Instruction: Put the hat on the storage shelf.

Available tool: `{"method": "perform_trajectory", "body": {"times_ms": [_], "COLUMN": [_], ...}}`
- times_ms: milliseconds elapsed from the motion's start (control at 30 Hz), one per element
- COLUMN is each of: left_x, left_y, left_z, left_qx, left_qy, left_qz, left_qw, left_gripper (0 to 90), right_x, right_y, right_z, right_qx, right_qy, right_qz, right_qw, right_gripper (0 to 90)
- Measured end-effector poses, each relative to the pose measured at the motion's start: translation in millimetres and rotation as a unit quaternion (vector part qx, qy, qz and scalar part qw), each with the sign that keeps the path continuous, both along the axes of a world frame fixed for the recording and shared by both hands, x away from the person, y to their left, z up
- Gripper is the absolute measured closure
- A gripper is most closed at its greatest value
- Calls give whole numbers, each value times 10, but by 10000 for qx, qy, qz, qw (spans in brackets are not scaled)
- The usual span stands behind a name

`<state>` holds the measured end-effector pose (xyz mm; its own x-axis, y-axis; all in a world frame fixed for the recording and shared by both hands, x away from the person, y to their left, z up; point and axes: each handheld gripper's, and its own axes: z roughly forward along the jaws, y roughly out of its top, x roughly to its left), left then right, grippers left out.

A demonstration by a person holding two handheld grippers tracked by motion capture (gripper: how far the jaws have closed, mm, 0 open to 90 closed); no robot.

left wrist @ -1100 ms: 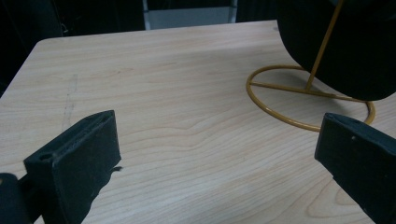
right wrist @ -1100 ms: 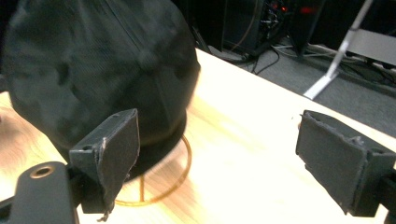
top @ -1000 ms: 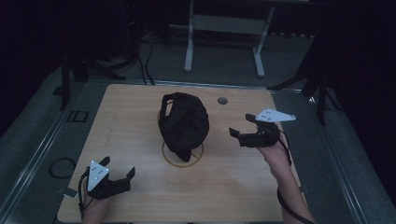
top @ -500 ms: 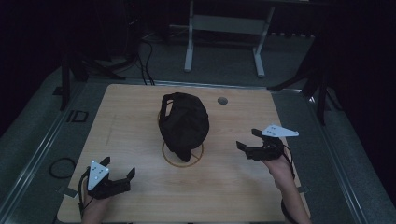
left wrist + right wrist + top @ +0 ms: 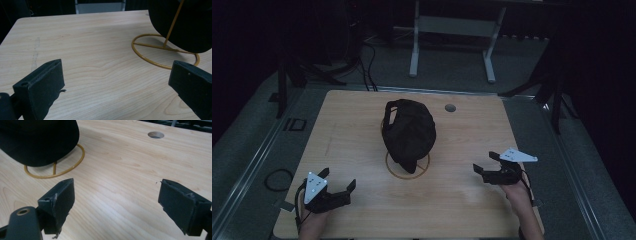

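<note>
The room around your worktop (image 5: 362,125) is too dark to read. Both jaws gape empty: your left hand-held gripper (image 5: 336,191) and right hand-held gripper (image 5: 484,165) flank the black cap (image 5: 408,131), whose wire stand (image 5: 407,171) sits ahead, half hidden.

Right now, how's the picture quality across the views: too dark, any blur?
High view: dim, surroundings nearly black, and the black cap shows little detail. Left gripper view: bright wood, gold stand sharp, near tongs soft. Right gripper view: evenly lit, no glare, tongs slightly blurred.
</note>
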<state>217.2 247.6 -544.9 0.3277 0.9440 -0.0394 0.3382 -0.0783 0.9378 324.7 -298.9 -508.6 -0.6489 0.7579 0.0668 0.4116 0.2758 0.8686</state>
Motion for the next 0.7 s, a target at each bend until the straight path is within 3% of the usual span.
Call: {"method": "perform_trajectory", "body": {"times_ms": [400,700], "left_x": [-2,-3], "left_y": [6,12], "left_z": [1,0], "left_qx": [14,-9], "left_qy": [-2,-8], "left_qz": [29,37], "left_qw": [10000,10000], "left_gripper": [6,6], "right_x": [-124,-253], "right_y": [-373,-608], "right_z": [-260,-278], "right_qx": [-189,58], "right_qy": [250,188], "right_qz": [-566,-962], "right_qw": [9979,9952], "right_gripper": [138,138]}}
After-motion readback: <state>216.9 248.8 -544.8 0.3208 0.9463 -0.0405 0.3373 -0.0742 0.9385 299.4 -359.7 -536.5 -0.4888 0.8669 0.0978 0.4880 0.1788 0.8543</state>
